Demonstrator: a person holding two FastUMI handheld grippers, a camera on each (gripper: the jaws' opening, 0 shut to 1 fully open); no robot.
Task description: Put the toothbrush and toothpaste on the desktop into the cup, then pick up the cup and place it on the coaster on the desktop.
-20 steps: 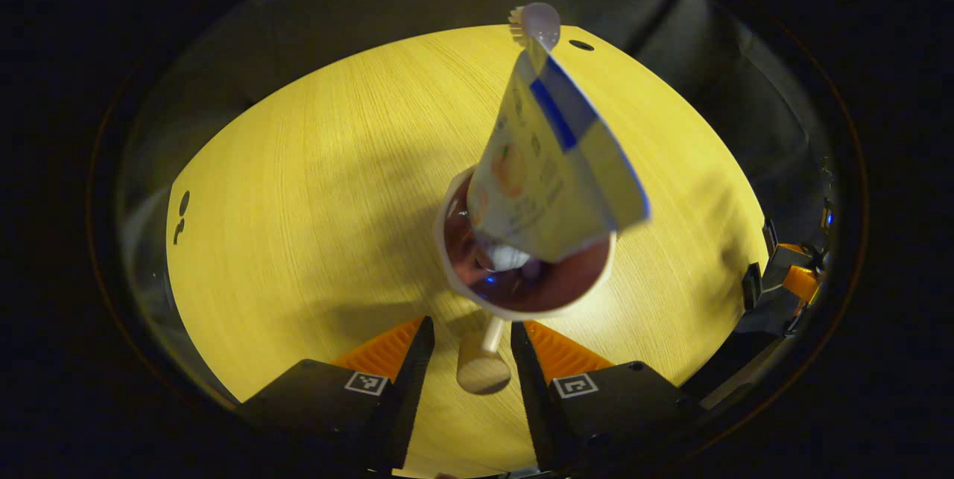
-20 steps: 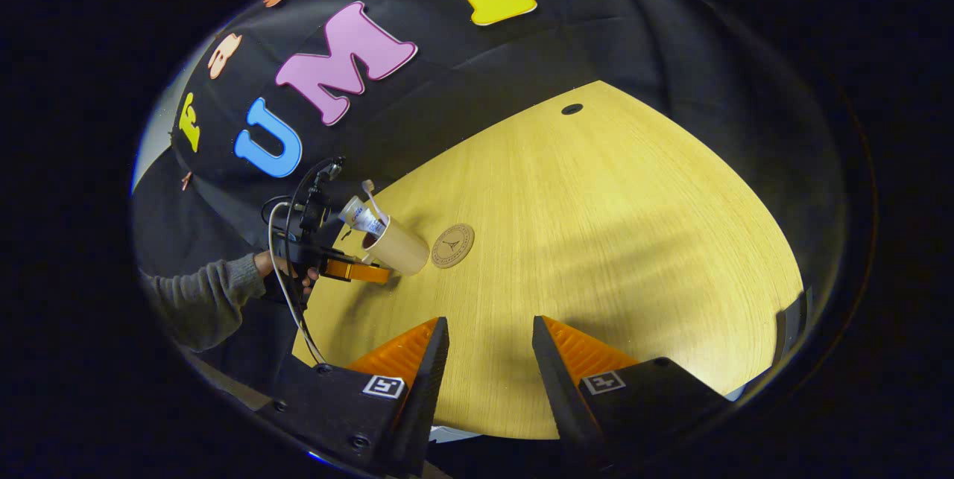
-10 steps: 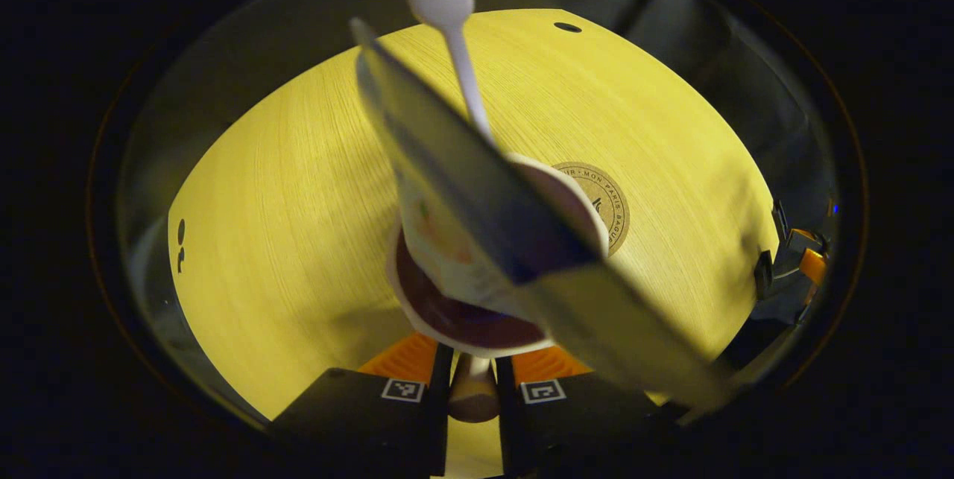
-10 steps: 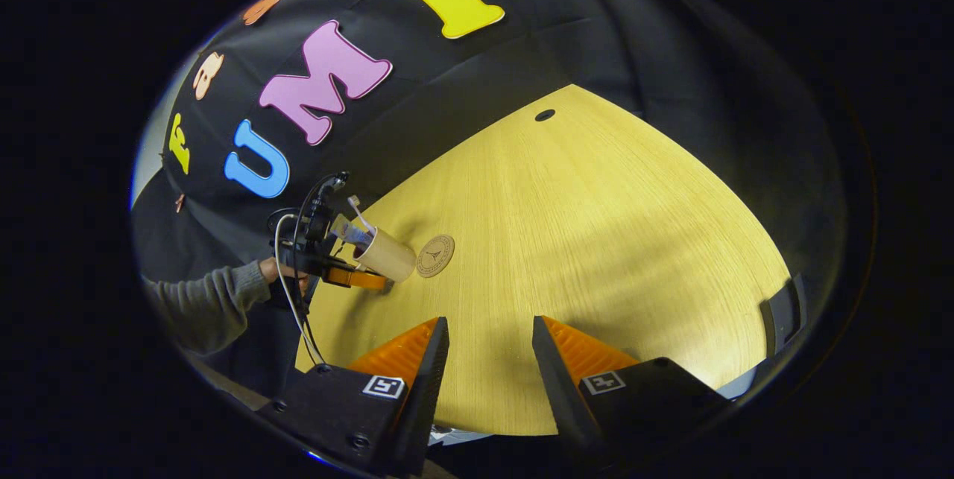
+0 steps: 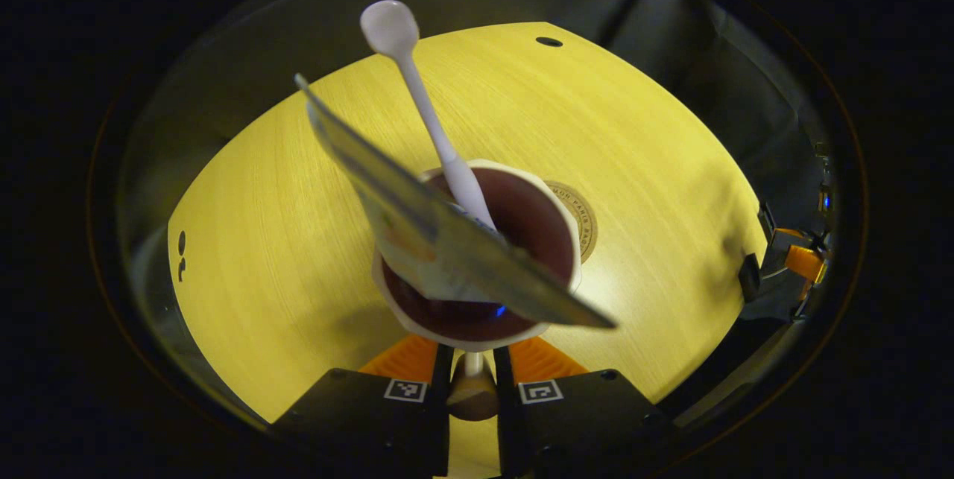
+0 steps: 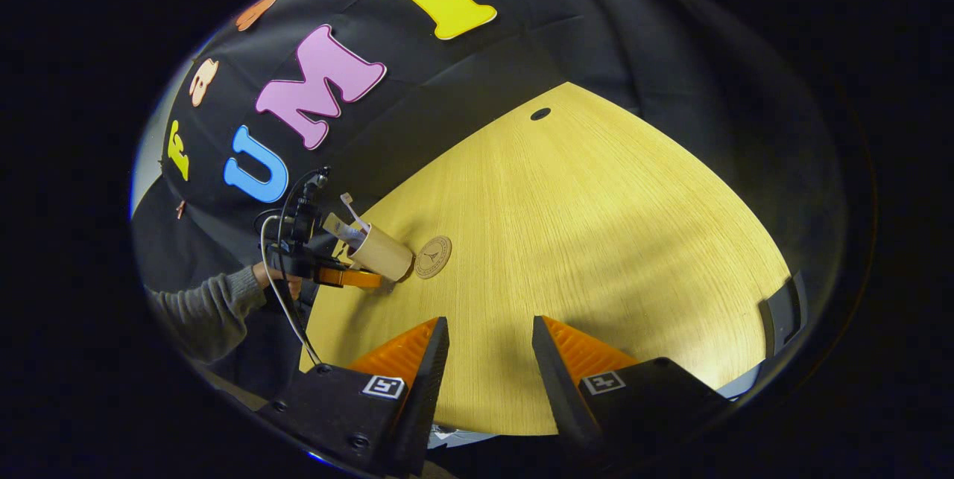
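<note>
The cup (image 5: 477, 263) already holds both the toothbrush (image 5: 425, 110), its head pointing up toward 11 o'clock, and the toothpaste tube (image 5: 440, 248), which slants across the rim from 10 to 4 o'clock. The loading part of the task looks done. In the left gripper view the left gripper (image 5: 471, 389) has its fingers clenched on the cup's handle (image 5: 471, 382), at 6 o'clock under the cup. The coaster (image 5: 583, 218) peeks out from behind the cup's rim at about 2 o'clock. In the right gripper view the cup (image 6: 381, 252) is tipped, its base just beside the coaster (image 6: 433, 256), which lies at 3 o'clock from it on the wooden desktop (image 6: 596, 240). What is left, by my reading, is to carry the cup over the coaster, set it down and let go. The right gripper (image 6: 490, 360) is released, fingers apart with nothing between them, well away from the cup.
</note>
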